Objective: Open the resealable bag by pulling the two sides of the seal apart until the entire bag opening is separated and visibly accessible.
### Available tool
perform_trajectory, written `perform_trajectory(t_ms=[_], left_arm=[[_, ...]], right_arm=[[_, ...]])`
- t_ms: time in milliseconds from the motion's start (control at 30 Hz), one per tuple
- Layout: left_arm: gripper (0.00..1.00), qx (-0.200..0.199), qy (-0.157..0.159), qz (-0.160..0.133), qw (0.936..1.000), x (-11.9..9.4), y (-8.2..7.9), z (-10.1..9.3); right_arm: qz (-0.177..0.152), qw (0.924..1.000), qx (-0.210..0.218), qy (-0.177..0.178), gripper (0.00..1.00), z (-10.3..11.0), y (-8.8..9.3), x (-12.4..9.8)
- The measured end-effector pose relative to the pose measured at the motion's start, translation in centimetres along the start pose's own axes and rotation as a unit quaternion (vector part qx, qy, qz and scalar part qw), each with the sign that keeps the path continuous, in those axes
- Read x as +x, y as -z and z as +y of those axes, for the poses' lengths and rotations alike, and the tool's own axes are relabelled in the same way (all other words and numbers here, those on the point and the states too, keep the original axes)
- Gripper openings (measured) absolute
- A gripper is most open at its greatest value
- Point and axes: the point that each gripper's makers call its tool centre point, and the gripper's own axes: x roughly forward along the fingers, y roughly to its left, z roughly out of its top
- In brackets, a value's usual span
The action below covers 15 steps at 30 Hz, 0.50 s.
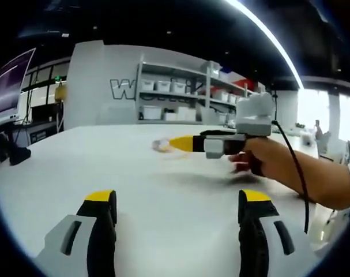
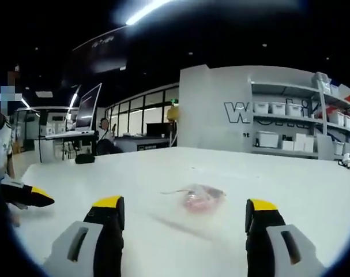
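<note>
A small clear resealable bag (image 2: 199, 197) with something pink-red inside lies flat on the white table (image 2: 290, 176). It sits just beyond and between my right gripper's (image 2: 185, 205) wide-apart, yellow-tipped jaws, untouched. In the left gripper view the bag (image 1: 161, 145) is a small pale shape far out on the table (image 1: 94, 167). There the right gripper (image 1: 183, 143), held by a hand (image 1: 261, 156), reaches in from the right with its yellow tip right beside the bag. My left gripper (image 1: 177, 199) is open over bare tabletop, well short of the bag. Its yellow tip (image 2: 39, 198) pokes in at the left edge.
A dark object (image 2: 85, 157) rests at the table's far edge. Shelves with white bins (image 2: 290, 138) stand behind the table against a white wall. Desks with a monitor (image 2: 87, 109) and a seated person are further back. A black cable (image 1: 296, 167) hangs from the right gripper.
</note>
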Motion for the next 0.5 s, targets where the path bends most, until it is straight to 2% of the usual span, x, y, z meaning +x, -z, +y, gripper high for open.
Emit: perform_trajectory(t_ms=[500], left_arm=[[0.86, -0.002, 0.001, -0.003, 1.0, -0.13, 0.16, -0.36]], right_arm=[[0.001, 1.0, 0.003, 0.004, 0.85, 0.21, 0.57, -0.89]])
